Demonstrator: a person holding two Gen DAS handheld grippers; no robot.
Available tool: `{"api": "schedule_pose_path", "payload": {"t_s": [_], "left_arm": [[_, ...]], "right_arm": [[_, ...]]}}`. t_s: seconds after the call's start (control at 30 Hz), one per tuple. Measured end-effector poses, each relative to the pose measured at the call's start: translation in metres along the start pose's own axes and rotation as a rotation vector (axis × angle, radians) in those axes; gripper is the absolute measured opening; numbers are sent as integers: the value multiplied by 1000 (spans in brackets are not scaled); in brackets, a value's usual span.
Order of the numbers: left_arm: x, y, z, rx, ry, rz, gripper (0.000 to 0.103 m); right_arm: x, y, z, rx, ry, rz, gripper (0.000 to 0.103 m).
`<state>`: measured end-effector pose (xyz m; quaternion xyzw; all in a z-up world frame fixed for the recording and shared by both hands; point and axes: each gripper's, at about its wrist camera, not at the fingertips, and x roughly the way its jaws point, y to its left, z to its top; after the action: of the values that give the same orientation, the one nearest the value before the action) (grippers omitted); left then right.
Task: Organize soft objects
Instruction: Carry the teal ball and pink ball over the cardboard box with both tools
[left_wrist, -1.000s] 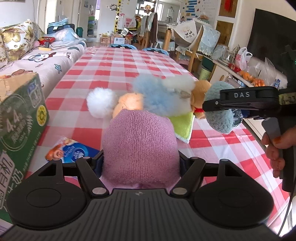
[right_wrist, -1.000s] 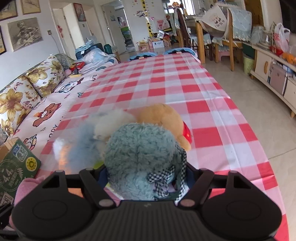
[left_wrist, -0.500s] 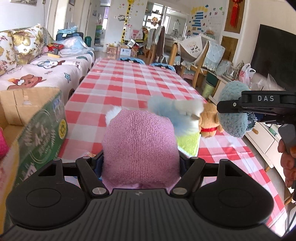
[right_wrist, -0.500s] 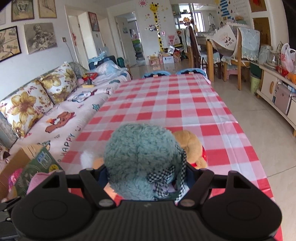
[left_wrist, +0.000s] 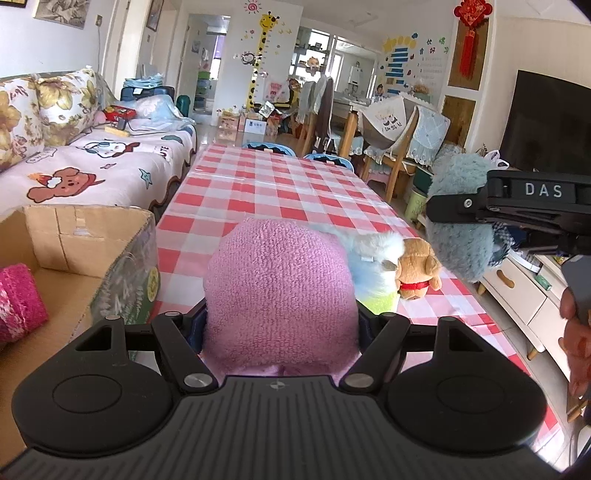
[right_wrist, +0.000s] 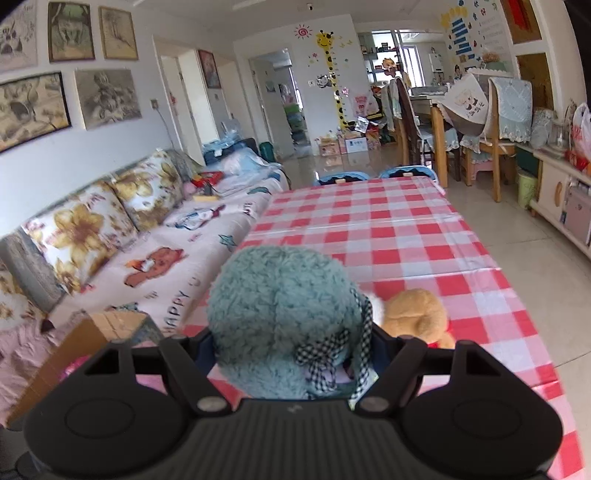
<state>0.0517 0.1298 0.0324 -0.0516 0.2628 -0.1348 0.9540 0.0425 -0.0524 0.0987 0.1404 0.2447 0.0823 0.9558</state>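
While bulging forward, the purple towel (left_wrist: 280, 291) fills the left gripper (left_wrist: 280, 325).

Both fisheye views ride just behind their jaws, looking down the checked worktop (left_wrist: 280, 192) toward the dining area. The left view sits low and close, catching the cardboard box (left_wrist: 85, 254) at left; both share the brown bear (right_wrist: 415, 314) and sofa (right_wrist: 155, 240).

Cardboard box (left_wrist: 92, 258) sits at the table's (left_wrist: 280, 192) left edge, sofa (left_wrist: 92, 170) behind it, with a knit item (left_wrist: 18, 302) in the box. Bear plush (left_wrist: 417, 267) on the table right of the towel bundle (left_wrist: 280, 291), fluffy plush (left_wrist: 373, 269) between them. Round plush (left_wrist: 458, 221) is up right of the bear, above table level; 2 chairs (left_wrist: 402, 147) beyond the table's far end
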Motion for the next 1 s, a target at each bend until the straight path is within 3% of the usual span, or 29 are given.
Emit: {"api": "schedule_pose_path", "payload": {"t_s": [0.27,0.53,1.0], "left_arm": [[-1,9,4,-7,-15,24,90],[-12,26,12,-38,-57,56,90],[-37,78,16,-119,-111,202,90]], "right_arm": [[13,17,-2,-25,14,64,76],[21,42,5,-1,-5,188,76],[49,112,13,-14,-9,370,76]]}}
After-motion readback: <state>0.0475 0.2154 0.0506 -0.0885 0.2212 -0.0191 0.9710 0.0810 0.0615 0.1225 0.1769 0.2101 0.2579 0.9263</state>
